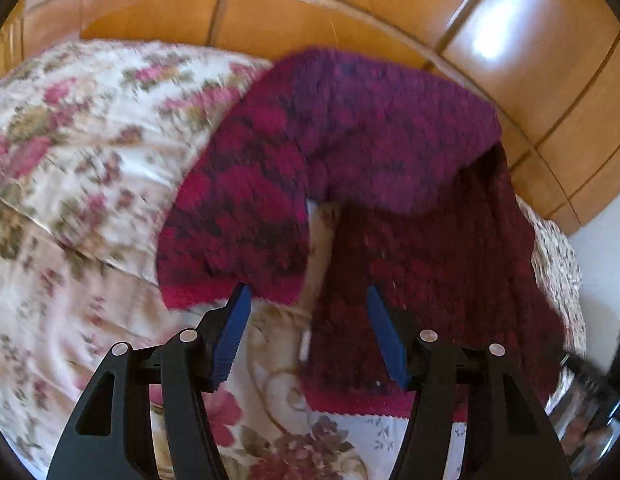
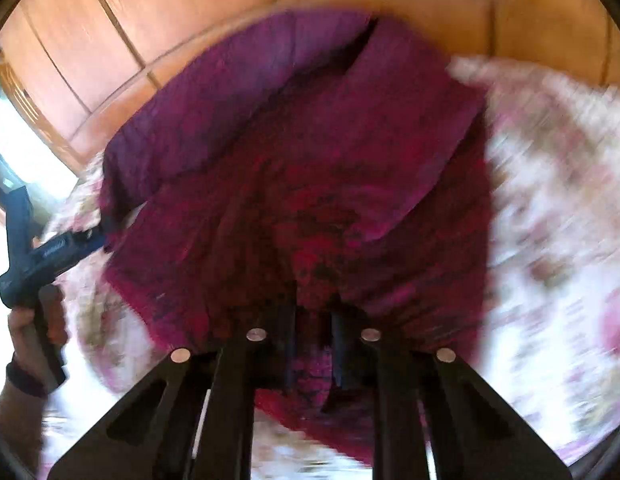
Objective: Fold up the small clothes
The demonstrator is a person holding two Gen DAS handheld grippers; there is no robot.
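Observation:
A dark red and purple knitted garment [image 1: 350, 128] lies on a floral bedspread [image 1: 90, 140], its top part folded over. One flap reaches down on the left and a wider part on the right. My left gripper [image 1: 308, 289] is open above the strip of bedspread between these two parts, with nothing between its blue pads [image 1: 234, 332]. In the right wrist view the garment [image 2: 310, 140] is bunched and lifted at its near edge. My right gripper [image 2: 314, 316] is shut on that edge, its fingertips buried in the cloth. The left gripper [image 2: 106, 236] shows at the garment's left edge.
Glossy wooden panels [image 1: 510, 60] stand behind the bed, also filling the top of the right wrist view as wooden panels [image 2: 110, 40]. A hand [image 2: 26, 328] holds the left gripper's handle. The bedspread [image 2: 550, 200] spreads out to the right of the garment. Both views are blurred.

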